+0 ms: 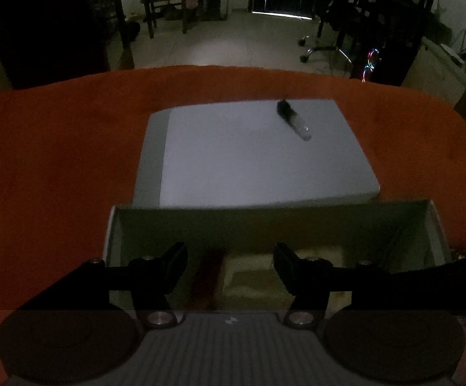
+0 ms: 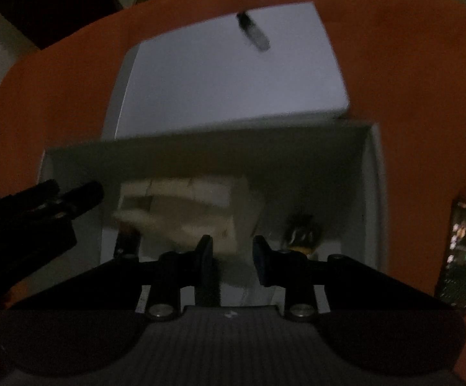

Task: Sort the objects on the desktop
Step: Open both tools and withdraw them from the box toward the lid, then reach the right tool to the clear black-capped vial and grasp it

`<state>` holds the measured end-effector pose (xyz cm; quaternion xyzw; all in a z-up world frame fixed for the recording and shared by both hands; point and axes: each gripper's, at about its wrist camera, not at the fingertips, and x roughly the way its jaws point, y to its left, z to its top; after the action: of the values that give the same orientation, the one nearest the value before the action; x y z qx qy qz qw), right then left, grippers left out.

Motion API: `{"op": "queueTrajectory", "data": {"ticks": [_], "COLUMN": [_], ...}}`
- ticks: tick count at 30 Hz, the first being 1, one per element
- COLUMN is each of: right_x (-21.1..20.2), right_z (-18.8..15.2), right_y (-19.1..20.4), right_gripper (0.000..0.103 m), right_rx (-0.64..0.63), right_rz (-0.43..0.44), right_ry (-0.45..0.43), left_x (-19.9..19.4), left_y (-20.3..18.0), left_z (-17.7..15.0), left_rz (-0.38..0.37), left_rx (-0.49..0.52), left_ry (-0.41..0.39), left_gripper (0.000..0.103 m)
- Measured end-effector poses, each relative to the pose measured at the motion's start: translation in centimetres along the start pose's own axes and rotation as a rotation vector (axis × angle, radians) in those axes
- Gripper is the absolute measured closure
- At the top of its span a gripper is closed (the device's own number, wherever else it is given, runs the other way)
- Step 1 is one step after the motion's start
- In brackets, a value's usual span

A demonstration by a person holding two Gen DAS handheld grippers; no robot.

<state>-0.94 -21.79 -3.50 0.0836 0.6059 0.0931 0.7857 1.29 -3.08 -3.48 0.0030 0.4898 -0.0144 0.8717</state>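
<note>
The room was dim, and an orange table (image 1: 56, 148) filled most of both views. On it lay a pale grey lid (image 1: 258, 157), flat, with a small dark-capped tube (image 1: 294, 120) resting near its far right corner. Just near of the lid stood an open white box (image 1: 112, 225), its far wall touching or almost touching the lid's near edge. Inside the box lay pale, crumpled-looking packing (image 2: 188, 209), a dark red strip (image 1: 209, 276) on the left side, and a small dark object with a yellowish patch (image 2: 302, 233) toward the right; what that object was could not be made out. The left gripper (image 1: 229, 267) hung above the box's near left part with its fingers moderately apart and nothing between them. The right gripper (image 2: 233, 257) hung above the box's middle, its fingers narrowly apart and likewise holding nothing. In the right wrist view the left gripper's dark fingers showed at the box's left wall. A phone (image 2: 461, 254) with a lit screen lay on the table, right of the box.
</note>
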Motion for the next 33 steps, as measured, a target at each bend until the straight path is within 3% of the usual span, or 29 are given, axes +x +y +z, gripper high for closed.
{"op": "queueTrajectory", "data": {"ticks": [16,27,33], "right_x": [1.7,9.1,12.4], "right_z": [8.5,16.7,19.9], "right_y": [-1.5,-2.3,-3.0], "right_gripper": [0.072,0.072,0.072], "right_rx": [0.013,0.005,0.034], "right_rz": [-0.022,-0.065,-0.034], "right_ry": [-0.027,-0.066,-0.101], "left_x": [4.3,6.8,7.3], "left_y": [0.8,2.9,3.0], "left_z": [6.5,7.6,7.5], "left_rz": [0.003,-0.039,-0.077], "left_rx": [-0.024,-0.070,-0.071], "left_ry": [0.042,0.065,0.081], "left_gripper": [0.047,0.044,0.044]}}
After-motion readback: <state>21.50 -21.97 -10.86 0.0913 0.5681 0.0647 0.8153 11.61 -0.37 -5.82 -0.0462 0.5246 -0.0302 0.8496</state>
